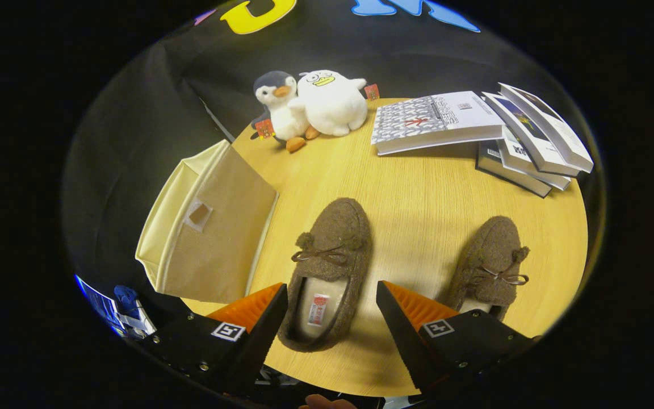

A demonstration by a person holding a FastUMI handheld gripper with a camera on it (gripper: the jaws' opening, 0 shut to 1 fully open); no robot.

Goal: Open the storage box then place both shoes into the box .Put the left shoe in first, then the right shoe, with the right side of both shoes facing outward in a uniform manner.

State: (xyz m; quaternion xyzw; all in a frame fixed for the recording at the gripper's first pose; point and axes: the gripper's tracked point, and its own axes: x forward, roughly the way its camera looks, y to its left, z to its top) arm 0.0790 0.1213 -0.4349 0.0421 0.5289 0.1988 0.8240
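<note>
The bench (418, 199) is round and made of pale yellow wood with thin lines running through it. Behind it hangs a black cloth wall (134, 130), soft and a bit creased.

The tool (331, 298) hangs above the near side of the bench. Its two fingers are spread wide apart and hold nothing. Each finger is shaped like a wedge with little ridges on the inner face.

The left shoe (330, 267) lies between the fingers, with its heel toward the tool and its toe pointing to 12 o'clock. It is a brown fuzzy slipper with a small bow, two little pom-poms, and a pale soft lining with a small tag inside. The right shoe (489, 264) is at 3 o'clock from the first one, well apart, just beyond the right finger. It looks the same, woolly and brown, with a bow.

The storage box (208, 227) sits at 9 o'clock from the left shoe, at the bench's edge. It is a cloth box, tan on its big flat face and cream on the sides, with a small brown patch on the tan face.

Far across the bench at 12 o'clock stand two plush toys touching each other: a grey and white penguin (279, 108) and a round white duck (330, 102). At 2 o'clock lies a pile of books (474, 128), flat and fanned out.
</note>
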